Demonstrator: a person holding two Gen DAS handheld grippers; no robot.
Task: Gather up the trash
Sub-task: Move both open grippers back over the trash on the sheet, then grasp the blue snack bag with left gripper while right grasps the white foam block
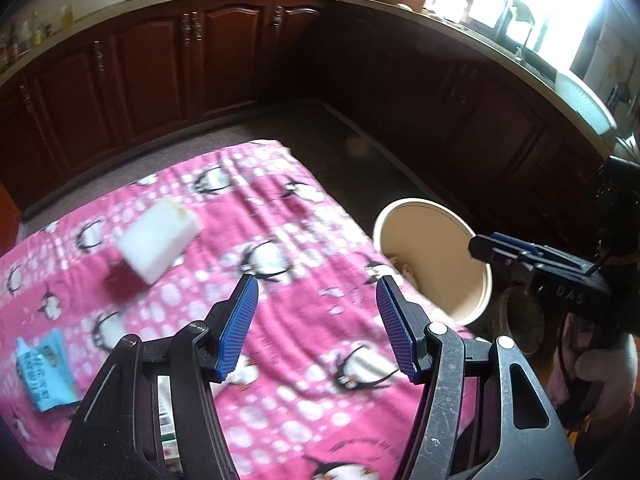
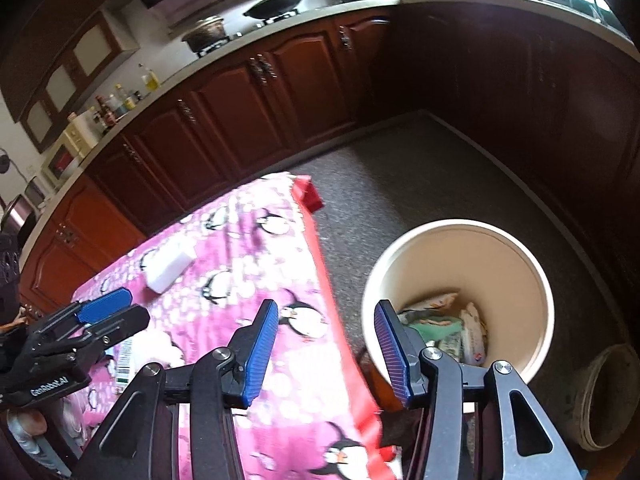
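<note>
A white block (image 1: 158,240) lies on the pink penguin tablecloth (image 1: 280,232), ahead and left of my open, empty left gripper (image 1: 316,324). A blue wrapper (image 1: 46,372) lies at the cloth's left edge. A small printed box (image 1: 166,420) shows under the left finger. The cream trash bucket (image 1: 432,256) stands on the floor right of the table. In the right wrist view my open, empty right gripper (image 2: 326,348) hovers over the table's right edge beside the bucket (image 2: 460,300), which holds several wrappers (image 2: 444,328). The white block (image 2: 168,266) and the left gripper (image 2: 108,312) show there too.
Dark wooden kitchen cabinets (image 2: 248,112) wrap around the back and right, with a wok (image 2: 280,2) and pots on the counter. A second, dirty bucket (image 2: 608,396) sits on the floor right of the cream one. The floor (image 2: 400,184) is grey.
</note>
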